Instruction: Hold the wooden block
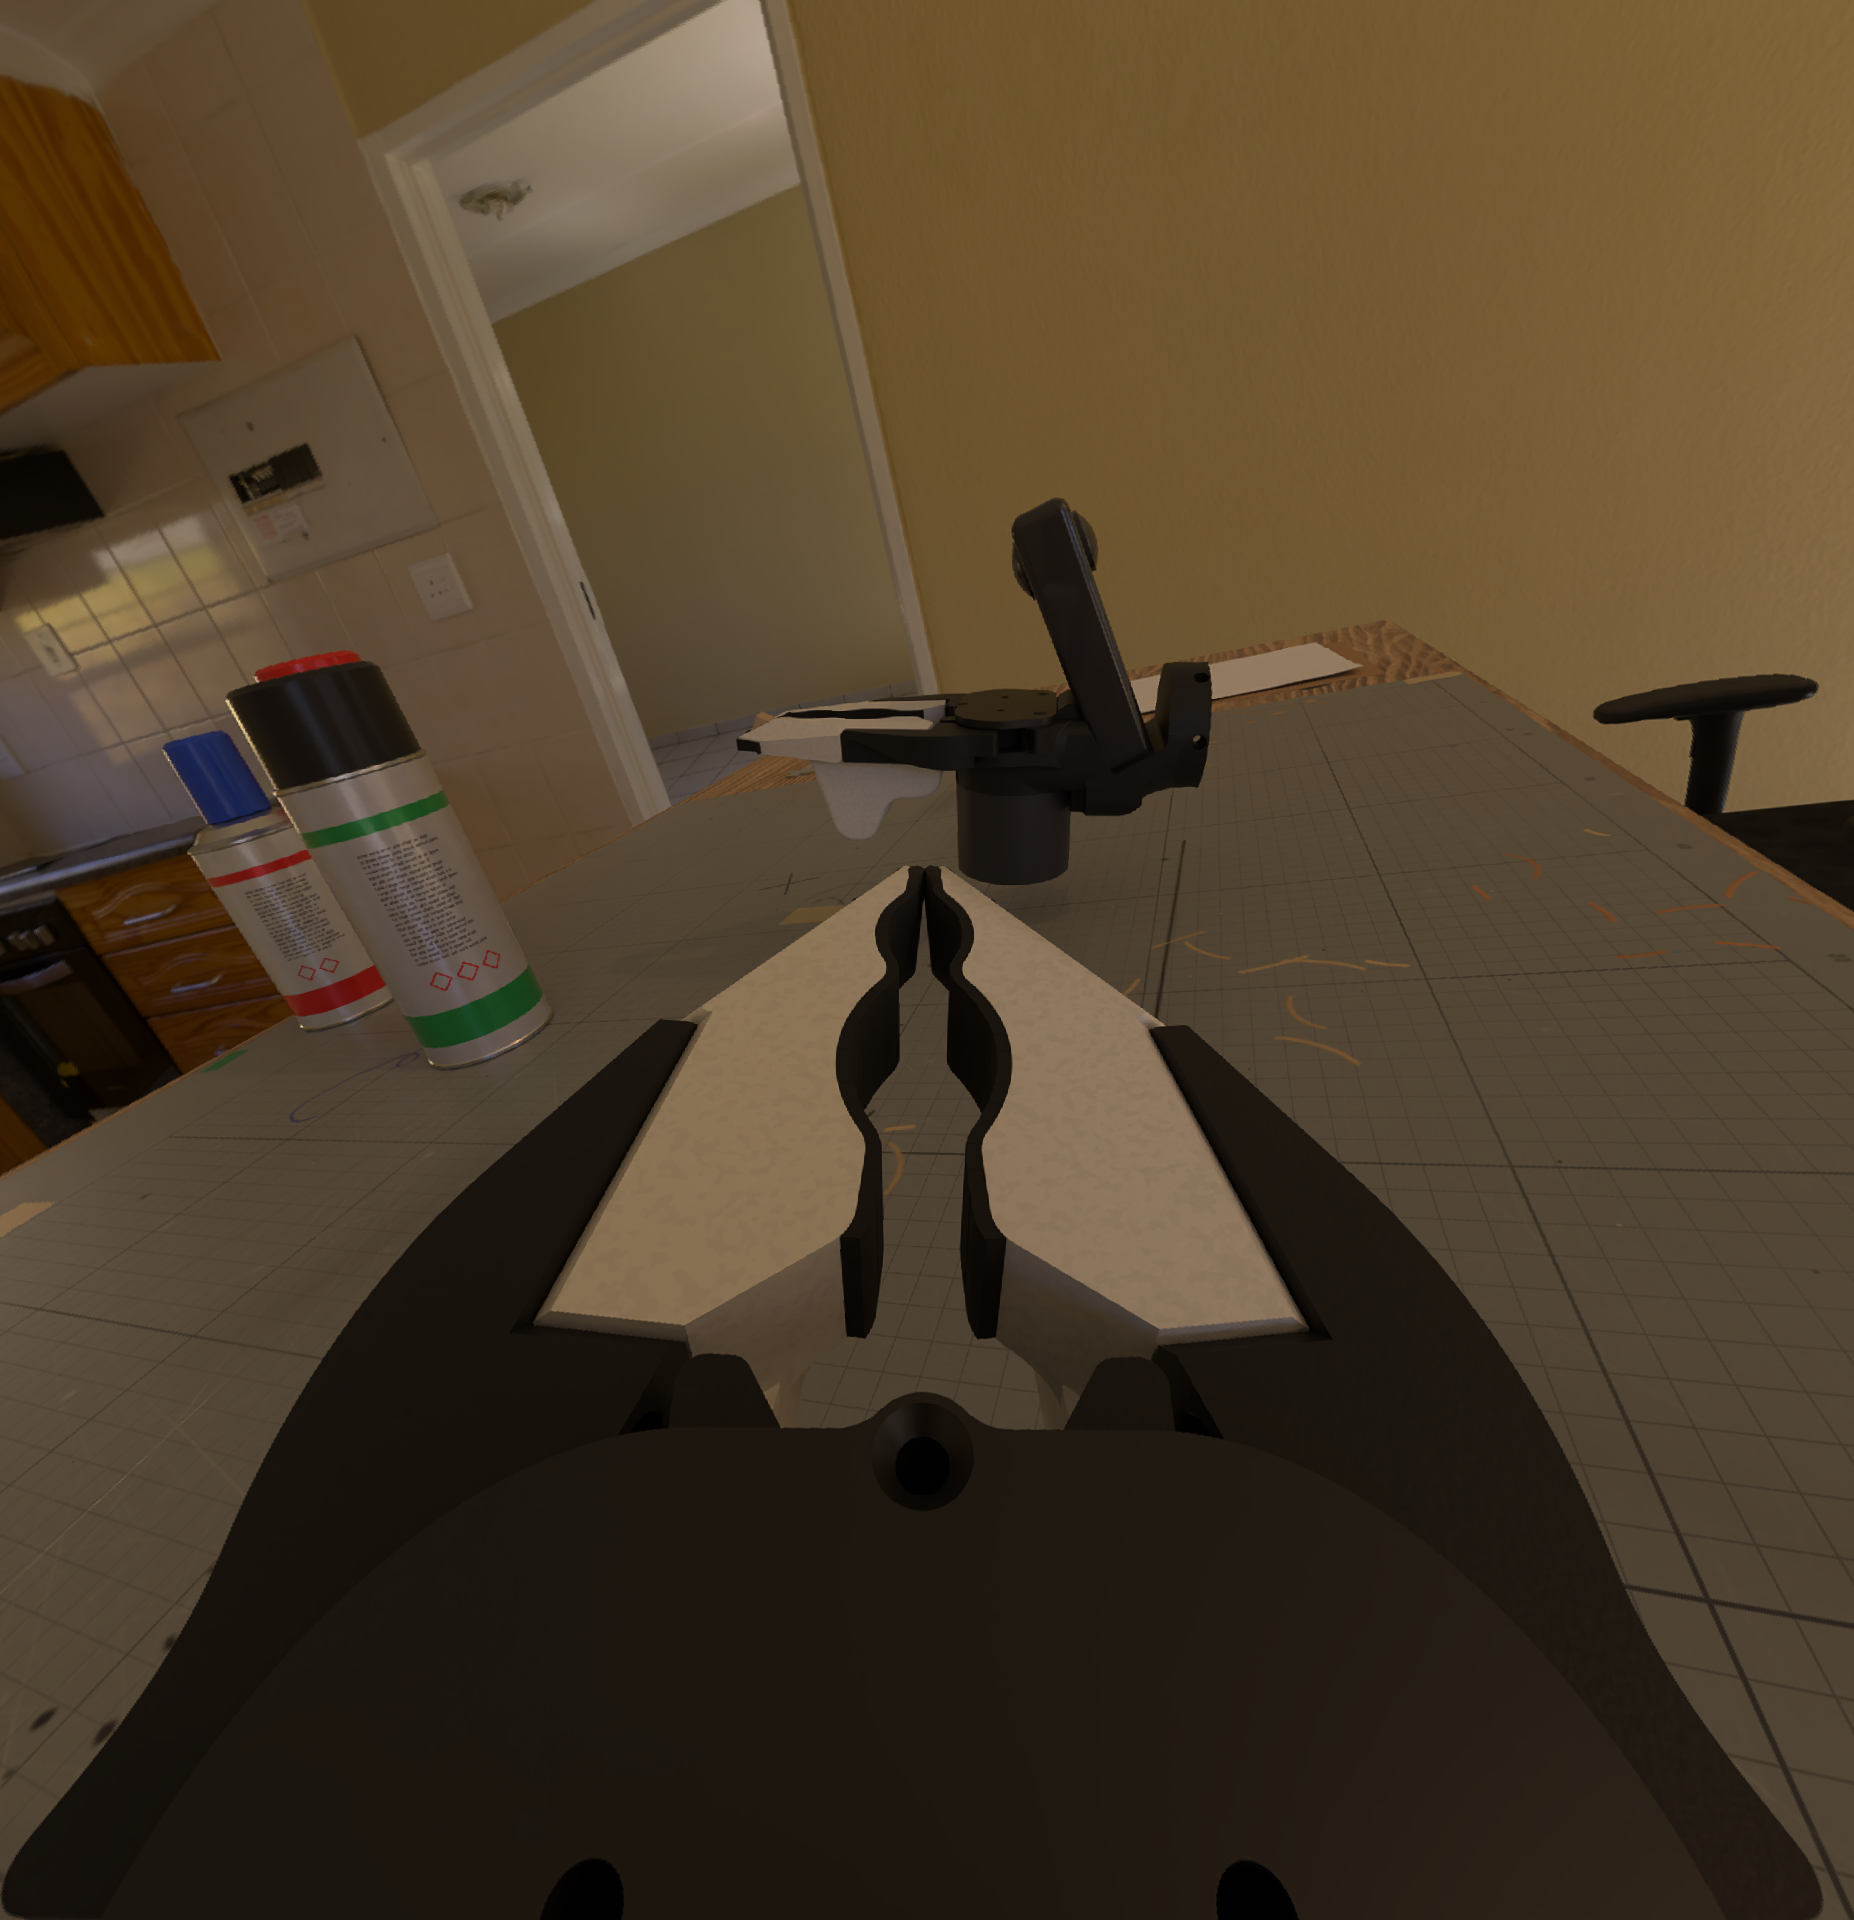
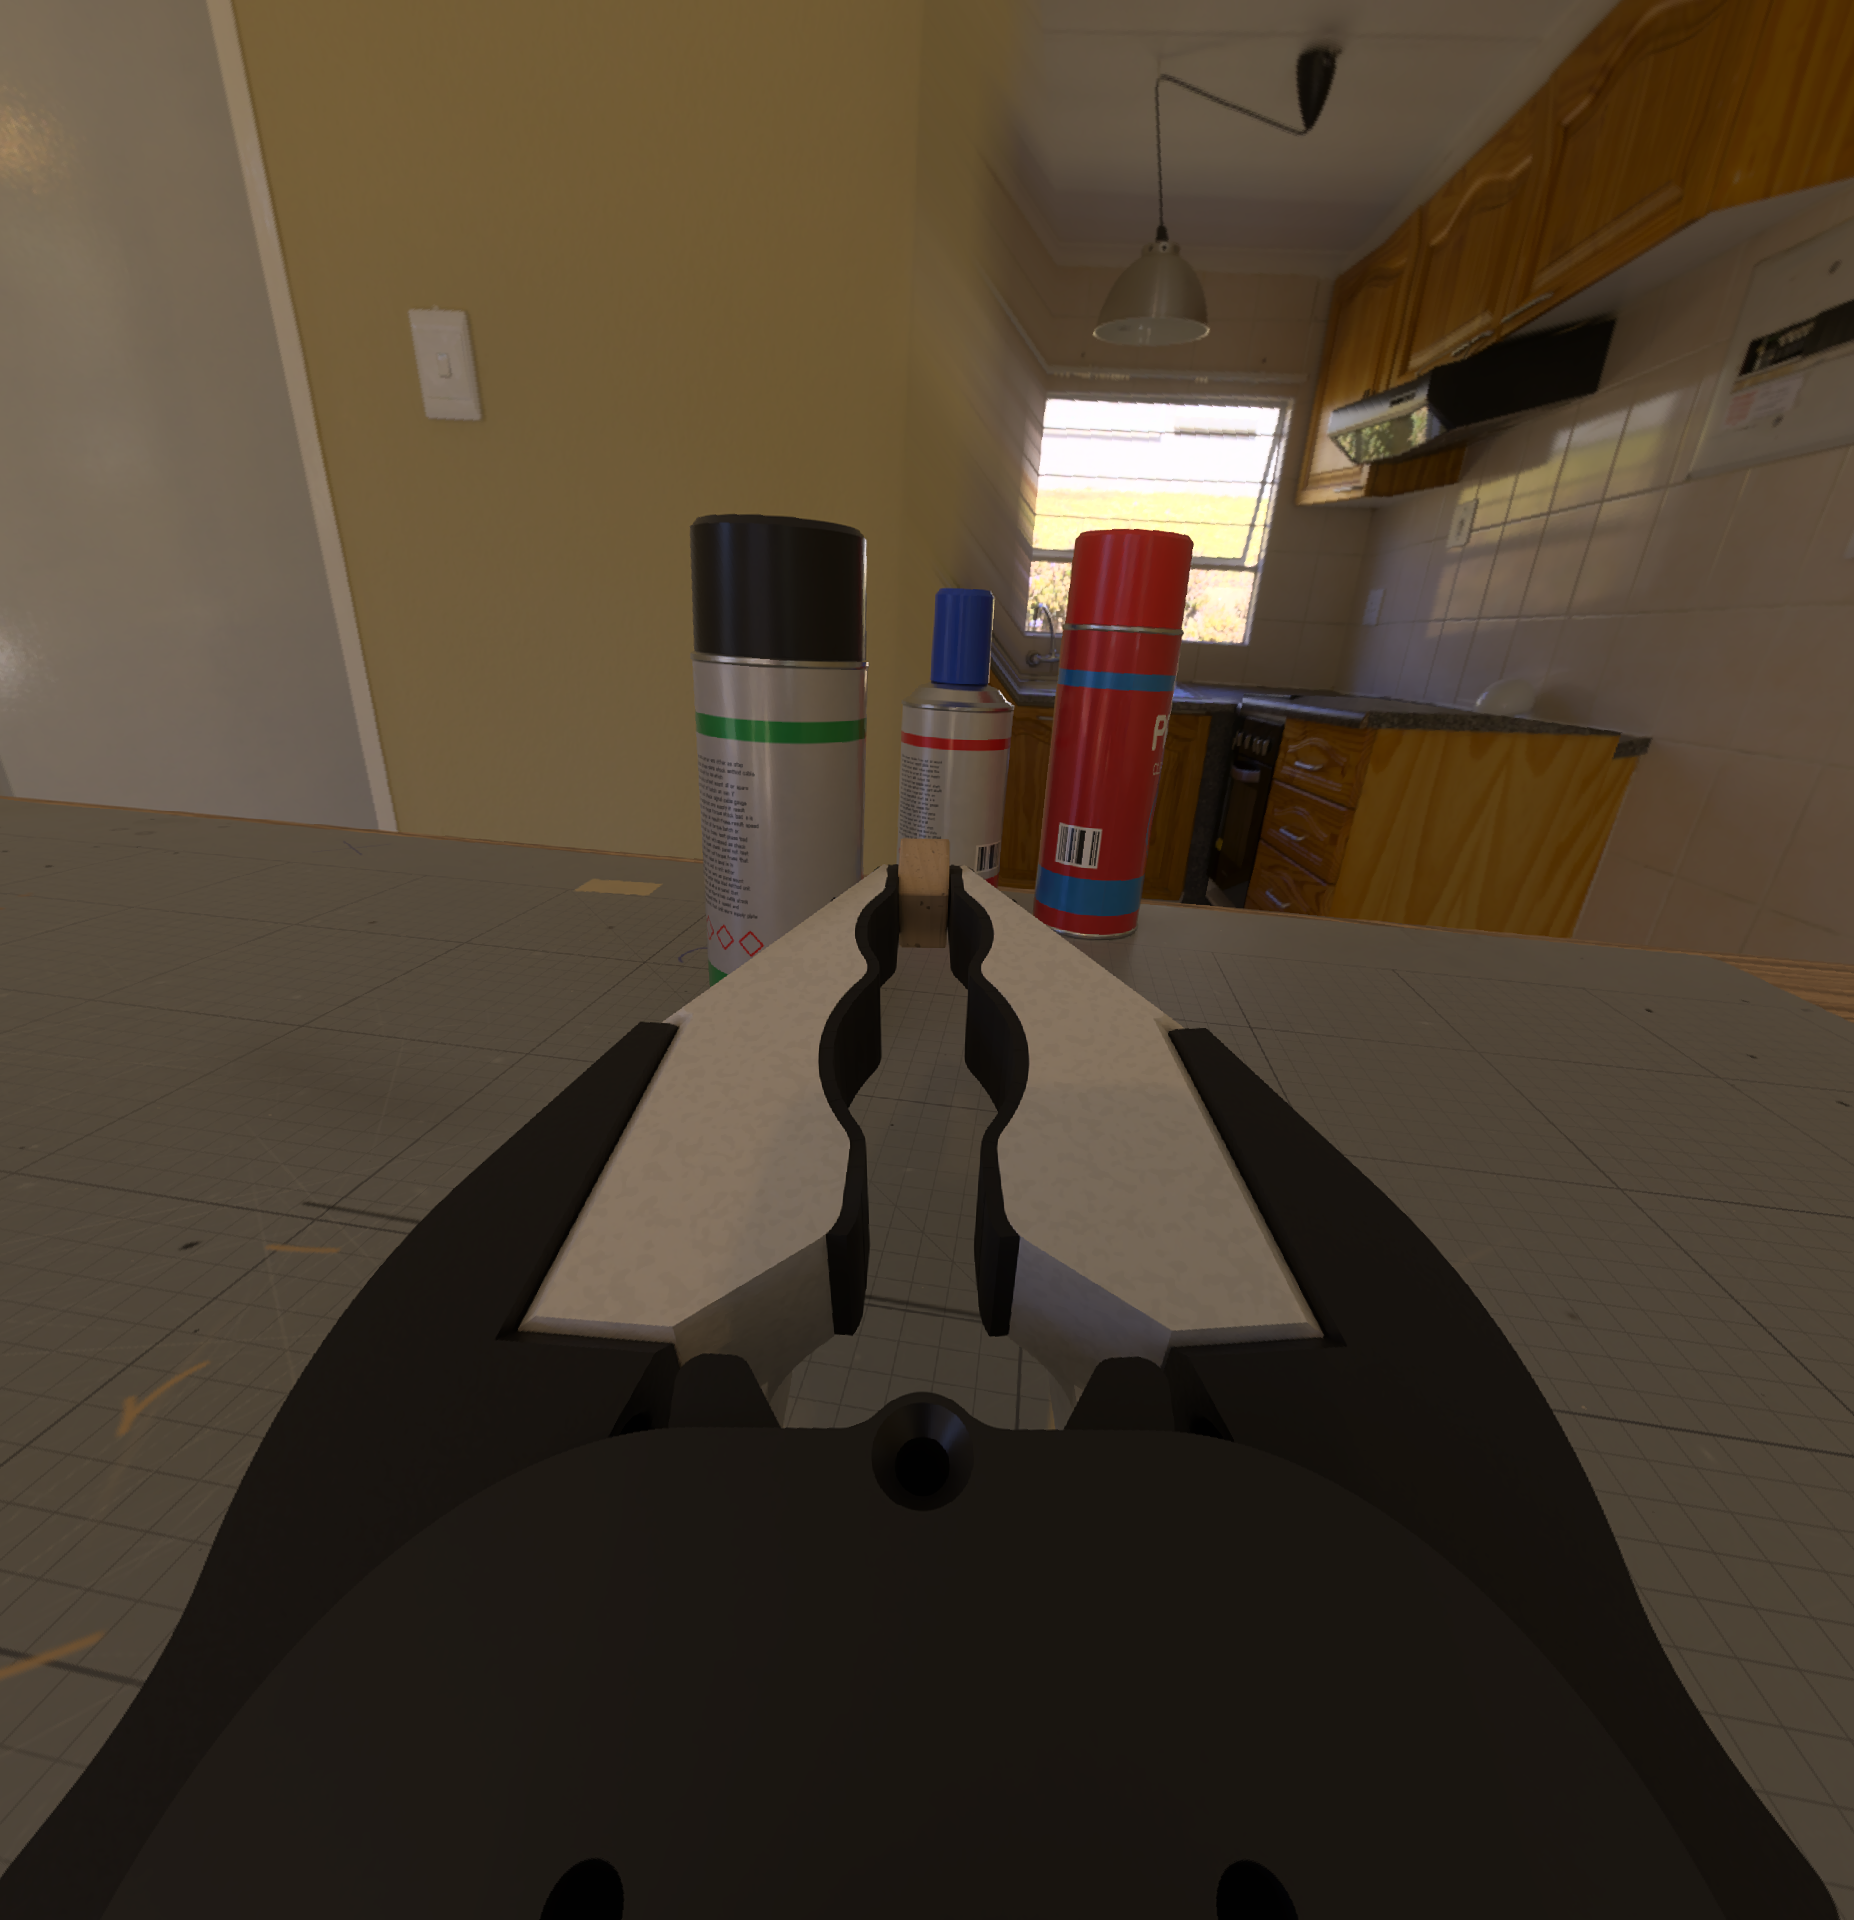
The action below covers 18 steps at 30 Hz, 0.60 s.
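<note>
Closest to the lens in the right wrist view is the right gripper (image 2: 924, 902), its black body filling the lower frame and its two white fingers (image 2: 741, 1122) running forward to clamp a small wooden block (image 2: 924, 906) between their very tips. That pale tan block sits upright in the narrow gap, both black pads pressing its side faces, and its lower end shows below the tips, seemingly clear of the grey cutting mat (image 2: 279, 1039) (though the angle makes it hard to be sure it is lifted). Beyond it stand three spray cans: a black-capped can (image 2: 779, 727), a blue-capped can (image 2: 954, 738) and a red can (image 2: 1110, 738). In the left wrist view the left gripper (image 1: 925, 883) hovers low over the mat with its tips drawn together and nothing between them; the right gripper appears farther off there, level above the table, but the block cannot be made out at its tip from that side. As a judgement, the block looks light and rigid, so it should neither crush nor sag under a firm squeeze, and its flat faces give the pads a good bite. Smooth wood can slip, however, and only the extreme tips have it, so a hold deeper along the pads, across the middle of two opposite faces, seems safer than this marginal one.
</note>
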Tool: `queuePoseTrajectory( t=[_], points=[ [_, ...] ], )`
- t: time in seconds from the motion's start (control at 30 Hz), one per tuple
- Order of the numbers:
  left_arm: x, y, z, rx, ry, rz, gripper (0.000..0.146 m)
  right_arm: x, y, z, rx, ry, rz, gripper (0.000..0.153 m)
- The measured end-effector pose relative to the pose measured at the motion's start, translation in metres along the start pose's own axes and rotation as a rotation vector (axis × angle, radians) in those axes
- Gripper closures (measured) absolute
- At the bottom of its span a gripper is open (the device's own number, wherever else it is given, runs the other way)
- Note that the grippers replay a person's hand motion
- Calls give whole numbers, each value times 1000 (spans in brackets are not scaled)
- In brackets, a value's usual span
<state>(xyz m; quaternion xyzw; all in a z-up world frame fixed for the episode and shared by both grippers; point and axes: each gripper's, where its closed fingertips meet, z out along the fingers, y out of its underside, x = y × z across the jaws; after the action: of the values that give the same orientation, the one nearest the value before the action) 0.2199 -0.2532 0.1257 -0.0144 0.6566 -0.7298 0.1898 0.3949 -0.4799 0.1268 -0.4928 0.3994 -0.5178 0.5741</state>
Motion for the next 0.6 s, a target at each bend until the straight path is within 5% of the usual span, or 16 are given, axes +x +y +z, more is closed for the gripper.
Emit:
queuePoseTrajectory(
  t=[0.6],
  points=[
    [0,0,0,-3,0,-1,146,0,1,1,-6,-4,8,145]
  ],
)
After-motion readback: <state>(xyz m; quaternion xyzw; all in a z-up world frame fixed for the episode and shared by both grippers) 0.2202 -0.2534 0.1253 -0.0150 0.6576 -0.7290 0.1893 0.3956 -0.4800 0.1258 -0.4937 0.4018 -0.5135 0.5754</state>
